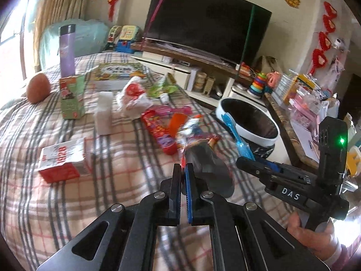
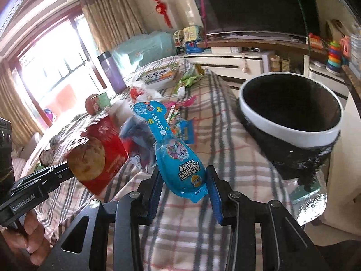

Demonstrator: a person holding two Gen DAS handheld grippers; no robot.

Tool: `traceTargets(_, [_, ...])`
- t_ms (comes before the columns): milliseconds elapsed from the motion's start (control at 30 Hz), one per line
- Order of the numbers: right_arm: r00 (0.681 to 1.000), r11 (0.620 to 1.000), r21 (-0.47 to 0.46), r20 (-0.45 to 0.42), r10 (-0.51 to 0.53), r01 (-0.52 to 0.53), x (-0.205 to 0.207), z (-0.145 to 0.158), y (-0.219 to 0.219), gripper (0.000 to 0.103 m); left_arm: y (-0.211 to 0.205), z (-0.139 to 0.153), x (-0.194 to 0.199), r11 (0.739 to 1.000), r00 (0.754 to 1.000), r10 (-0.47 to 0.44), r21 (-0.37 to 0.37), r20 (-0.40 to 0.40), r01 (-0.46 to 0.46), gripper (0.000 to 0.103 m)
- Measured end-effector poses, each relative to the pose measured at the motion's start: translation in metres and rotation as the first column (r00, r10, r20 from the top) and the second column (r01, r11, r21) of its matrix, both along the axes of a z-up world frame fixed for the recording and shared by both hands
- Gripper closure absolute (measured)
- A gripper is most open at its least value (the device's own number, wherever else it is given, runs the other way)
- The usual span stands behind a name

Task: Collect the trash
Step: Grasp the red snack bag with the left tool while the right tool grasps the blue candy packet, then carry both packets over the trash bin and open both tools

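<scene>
**Both grippers loaded beside the bin**

Right gripper (image 2: 183, 188): fingers clamped on the fat end of a blue spoon-shaped snack wrapper (image 2: 171, 149), printed with a cartoon pup and paw marks. The narrow end sticks forward and up, away from the tool. Wrapper is held in the air above the plaid bedspread (image 2: 203, 135). In the left wrist view the same wrapper (image 1: 237, 135) juts from the right gripper (image 1: 248, 158) toward the near rim of the bin.

Left gripper (image 1: 183, 169): fingers nearly closed, pinching the edge of a red cookie packet (image 1: 203, 158); its dark, shiny inner face turns toward that camera. From the right wrist view the packet (image 2: 99, 155) shows a red face with a cookie picture, held off the bed at the left gripper's tip (image 2: 67, 164).

Trash bin (image 2: 291, 110): round, white rim, black liner, standing off the right edge of the bed, near the right gripper and a little farther away.

Loose litter on the bedspread, beyond the tools: a red snack bag (image 1: 158, 128), a crumpled white-and-red plastic bag (image 1: 133, 97), green wrappers (image 1: 162, 88).

Farther left: a red-and-white carton (image 1: 61, 160), a white block (image 1: 103, 115), a green box (image 1: 72, 97), a purple flask (image 1: 66, 49), a brown round fruit (image 1: 38, 88). A picture book (image 1: 117, 74) lies at the far side. A dark TV (image 1: 207, 20) stands beyond.
</scene>
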State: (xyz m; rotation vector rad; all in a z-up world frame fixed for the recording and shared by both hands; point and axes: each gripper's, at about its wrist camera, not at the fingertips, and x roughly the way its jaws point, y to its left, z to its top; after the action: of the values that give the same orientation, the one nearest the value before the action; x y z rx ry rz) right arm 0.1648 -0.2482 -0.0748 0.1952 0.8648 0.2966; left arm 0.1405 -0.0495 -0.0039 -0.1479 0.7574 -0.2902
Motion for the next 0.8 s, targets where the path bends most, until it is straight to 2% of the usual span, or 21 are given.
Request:
traceTargets(400, [0.997, 0.997, 0.028, -0.011, -0.071, 0.071, -0.003, -0.002, -0.035, 0.065, -0.025, -0.006, 0.013, 0.998, 0.999, -0.053, 0.036, -0.011, 0.053, 0.1])
traceTargets(500, [0.997, 0.997, 0.032, -0.013, -0.074, 0.074, -0.004, -0.003, -0.037, 0.066, -0.024, -0.009, 0.01, 0.998, 0.998, -0.047, 0.046, -0.029, 0.048, 0.092])
traceTargets(567, [0.997, 0.997, 0.034, -0.017, -0.072, 0.073, -0.004, -0.004, -0.036, 0.066, -0.021, -0.014, 0.009, 0.997, 0.999, -0.028, 0.064, -0.043, 0.031, 0.07])
traceTargets(667, [0.997, 0.997, 0.038, -0.023, -0.068, 0.069, -0.005, -0.006, -0.035, 0.066, -0.017, -0.023, 0.009, 0.996, 0.998, 0.001, 0.083, -0.07, 0.005, 0.056])
traceTargets(733, [0.997, 0.997, 0.042, -0.027, -0.067, 0.068, -0.006, -0.008, -0.035, 0.066, -0.014, -0.029, 0.01, 0.997, 0.996, 0.015, 0.083, -0.089, -0.008, 0.057])
traceTargets(800, [0.997, 0.997, 0.041, -0.031, -0.067, 0.068, -0.006, -0.008, -0.034, 0.066, -0.013, -0.034, 0.014, 0.997, 0.994, 0.015, 0.076, -0.106, -0.007, 0.065])
